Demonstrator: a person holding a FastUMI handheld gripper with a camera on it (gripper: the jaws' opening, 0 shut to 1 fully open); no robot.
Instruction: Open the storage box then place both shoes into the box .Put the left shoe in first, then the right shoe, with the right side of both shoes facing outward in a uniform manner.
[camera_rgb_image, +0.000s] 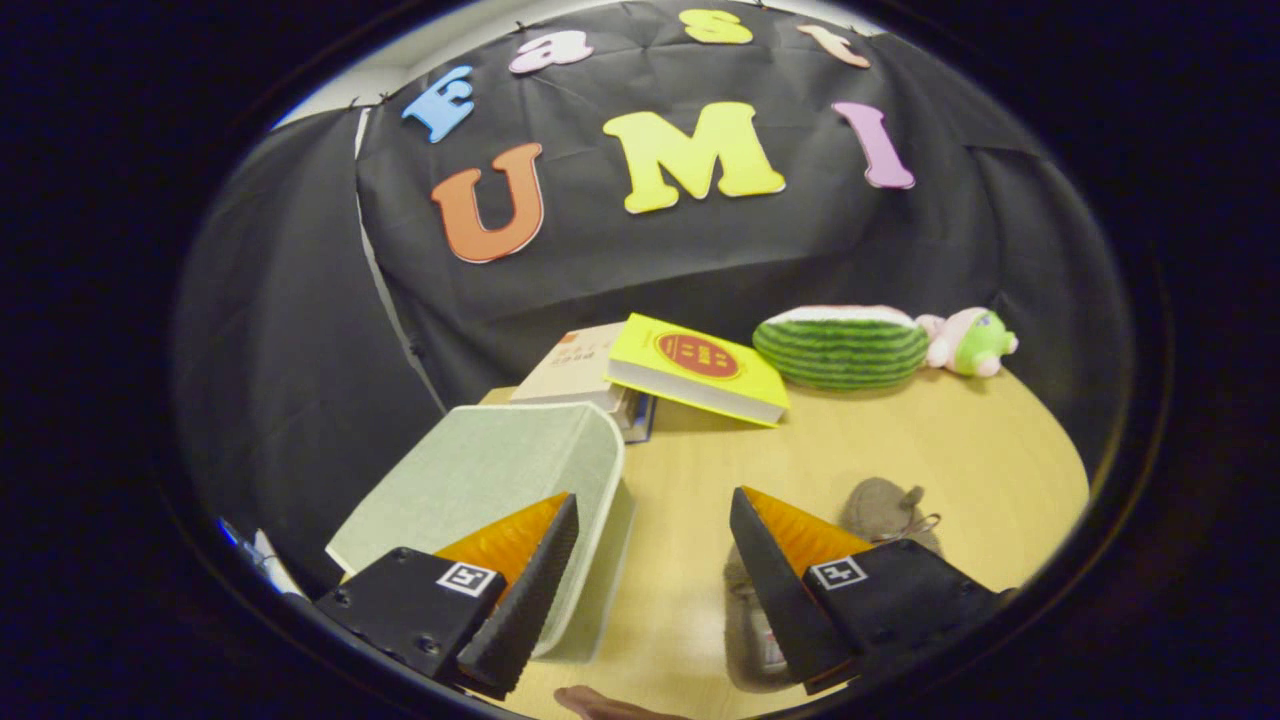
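Note:
The storage box (500, 470) is pale green with its lid down; it stands on the wooden table (950, 470) under and just beyond my left finger. Grey shoes lie beneath and behind my right finger: one toe (885, 508) shows beyond the finger, and another shoe (750, 640) lies under its inner edge. My gripper (655, 510) is open, held above the table with bare wood between the fingers and nothing held.
A yellow book (700, 365) leans on a beige book (575, 370) beyond the box. A striped watermelon plush (842, 347) and a small pink-and-green plush toy (972, 342) lie at the table's back. A fingertip of a hand (600, 705) shows near the front edge.

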